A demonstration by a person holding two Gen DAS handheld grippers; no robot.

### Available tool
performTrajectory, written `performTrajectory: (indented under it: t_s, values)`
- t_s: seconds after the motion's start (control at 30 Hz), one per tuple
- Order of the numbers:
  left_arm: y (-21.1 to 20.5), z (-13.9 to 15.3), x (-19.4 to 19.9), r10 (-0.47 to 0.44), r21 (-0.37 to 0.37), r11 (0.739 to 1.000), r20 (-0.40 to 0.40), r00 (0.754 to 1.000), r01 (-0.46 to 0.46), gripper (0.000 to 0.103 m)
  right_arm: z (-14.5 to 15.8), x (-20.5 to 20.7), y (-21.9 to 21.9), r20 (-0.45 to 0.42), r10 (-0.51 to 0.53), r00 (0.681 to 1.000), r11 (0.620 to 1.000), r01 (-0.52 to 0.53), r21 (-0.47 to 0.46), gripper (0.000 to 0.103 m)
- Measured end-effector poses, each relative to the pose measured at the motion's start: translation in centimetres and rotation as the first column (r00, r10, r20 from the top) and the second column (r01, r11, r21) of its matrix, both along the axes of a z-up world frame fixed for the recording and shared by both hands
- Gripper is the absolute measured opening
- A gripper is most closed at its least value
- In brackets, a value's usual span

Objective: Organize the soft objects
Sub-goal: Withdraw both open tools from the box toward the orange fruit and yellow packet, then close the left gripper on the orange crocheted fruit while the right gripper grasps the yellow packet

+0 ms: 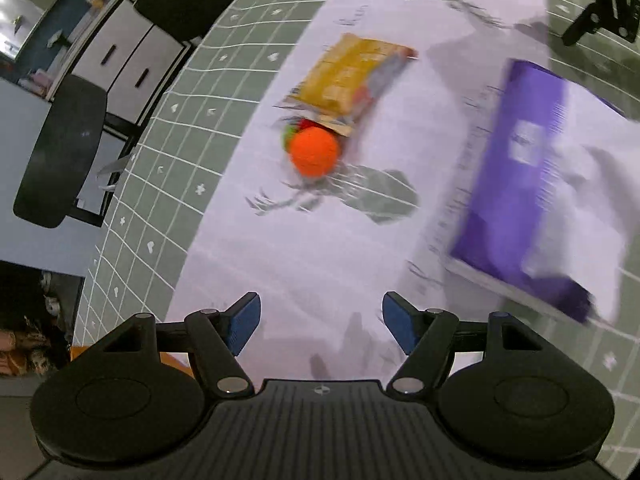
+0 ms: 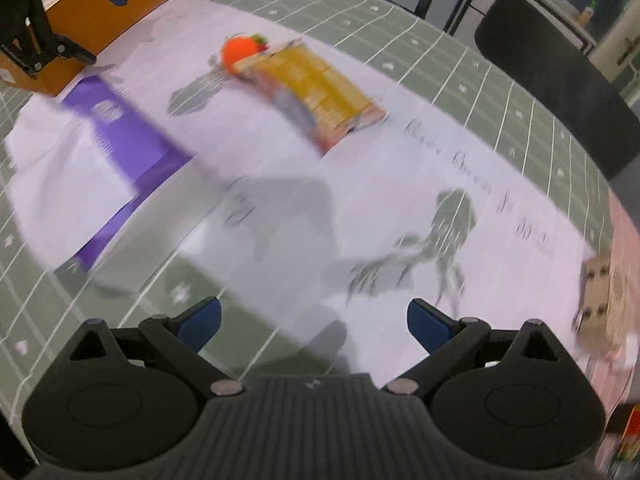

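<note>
Both views blurred. L gripper [image 1: 321, 322]: blue-padded fingers [image 1: 245, 320] spread wide, nothing btwn them, hanging over a white printed cloth [image 1: 320, 264] that covers the middle of the table [image 1: 160, 152], which has a green grid mat. R gripper [image 2: 314, 324]: fingers also wide apart, empty, over the near edge of the same cloth.

Soft things, in the L wrist view: orange ball [image 1: 314, 151] sits on the cloth, mid-distance, touching the near end of a yellow snack bag [image 1: 352, 80] that lies flat and runs away toward the far side. A red-green bit pokes out at the ball's far-left side, can't tell what it is. To the right, well apart from ball + bag, a purple box [image 1: 516, 184] lies on the cloth, partly under a white sheet or fold, too smeared to say which.

R wrist view: an orange cardboard box [image 2: 104, 4] stands far left, just beyond the purple box. At the far right edge, a tan item [image 2: 600, 300] w/ dark dots, unclear. Black chairs [image 1: 60, 152] stand off the table's left side in the L view.
</note>
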State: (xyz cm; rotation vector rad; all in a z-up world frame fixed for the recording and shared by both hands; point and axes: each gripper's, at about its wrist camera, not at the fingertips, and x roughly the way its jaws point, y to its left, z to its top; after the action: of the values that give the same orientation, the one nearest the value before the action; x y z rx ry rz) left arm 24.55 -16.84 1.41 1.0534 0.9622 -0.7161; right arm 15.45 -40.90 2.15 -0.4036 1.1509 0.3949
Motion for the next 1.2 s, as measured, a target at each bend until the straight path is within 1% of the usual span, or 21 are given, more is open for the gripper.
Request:
performTrajectory:
  t_s: [0.1, 0.23, 0.3, 0.37, 0.43, 0.5, 0.57, 0.63, 0.7, 0.73, 0.9, 1.0, 1.07, 1.2]
  values:
    - [-0.5, -0.3, 2.2, 0.038, -0.028, 0.999, -0.002, 0.999, -0.038, 0.082, -0.2, 2.7, 0.1, 0.011, 0.025, 1.000, 1.000, -0.025, -0.017, 0.097]
    - [-1.4, -1.1, 4.3, 0.045, -0.072, 0.996, -0.047, 0.998, -0.048, 0.082, -0.6, 6.4, 0.8, 0.023, 0.060, 0.998, 0.998, -0.060, -0.028, 0.098]
    - [-2.0, -1.6, 4.9, 0.042, -0.085, 0.995, -0.055, 0.998, -0.046, 0.082, -1.0, 8.3, 1.5, 0.035, 0.097, 0.995, 0.994, -0.095, -0.045, 0.098]
    - [-2.6, -2.3, 5.6, 0.056, -0.092, 0.994, -0.074, 0.996, -0.063, 0.082, -1.3, 10.0, 2.6, 0.038, 0.135, 0.990, 0.989, -0.132, -0.067, 0.098]
    - [-3.3, -2.8, 5.9, 0.053, -0.098, 0.993, -0.076, 0.996, -0.061, 0.082, -1.4, 11.4, 3.5, 0.050, 0.183, 0.982, 0.982, -0.180, -0.061, 0.098]
    - [-4.0, -3.4, 5.9, 0.019, -0.094, 0.995, -0.062, 0.998, -0.025, 0.082, -1.2, 12.2, 4.6, 0.090, 0.253, 0.963, 0.967, -0.250, -0.044, 0.100]
    - [-4.5, -3.8, 5.8, -0.022, -0.083, 0.996, -0.048, 0.999, 0.018, 0.082, -1.3, 12.8, 6.0, 0.110, 0.343, 0.933, 0.939, -0.341, -0.037, 0.100]
    - [-5.0, -4.1, 5.8, -0.054, -0.075, 0.996, -0.042, 0.998, 0.050, 0.083, -1.8, 13.1, 7.5, 0.083, 0.424, 0.902, 0.906, -0.421, -0.054, 0.100]
    - [-5.3, -4.3, 5.8, -0.073, -0.072, 0.995, -0.041, 0.996, 0.070, 0.082, -2.3, 13.6, 8.5, 0.061, 0.471, 0.880, 0.882, -0.467, -0.061, 0.100]
    - [-5.5, -4.4, 5.9, -0.081, -0.070, 0.994, -0.039, 0.996, 0.078, 0.082, -2.5, 13.9, 9.0, 0.055, 0.479, 0.876, 0.878, -0.476, -0.058, 0.100]
    - [-6.1, -5.1, 6.6, -0.093, -0.059, 0.994, -0.033, 0.995, 0.090, 0.082, -3.4, 15.6, 10.1, 0.012, 0.469, 0.883, 0.883, -0.468, -0.023, 0.100]
    - [-6.5, -5.5, 7.0, -0.103, -0.057, 0.993, -0.026, 0.994, 0.101, 0.082, -3.8, 16.3, 10.4, 0.006, 0.463, 0.887, 0.886, -0.462, -0.022, 0.099]
    - [-6.7, -5.6, 7.3, -0.110, -0.064, 0.992, -0.023, 0.994, 0.108, 0.082, -4.2, 16.6, 10.7, -0.005, 0.459, 0.888, 0.888, -0.459, -0.035, 0.093]
    - [-7.2, -5.6, 7.4, -0.137, -0.092, 0.986, -0.010, 0.990, 0.136, 0.082, -4.8, 16.9, 11.1, -0.017, 0.465, 0.885, 0.884, -0.466, -0.042, 0.092]
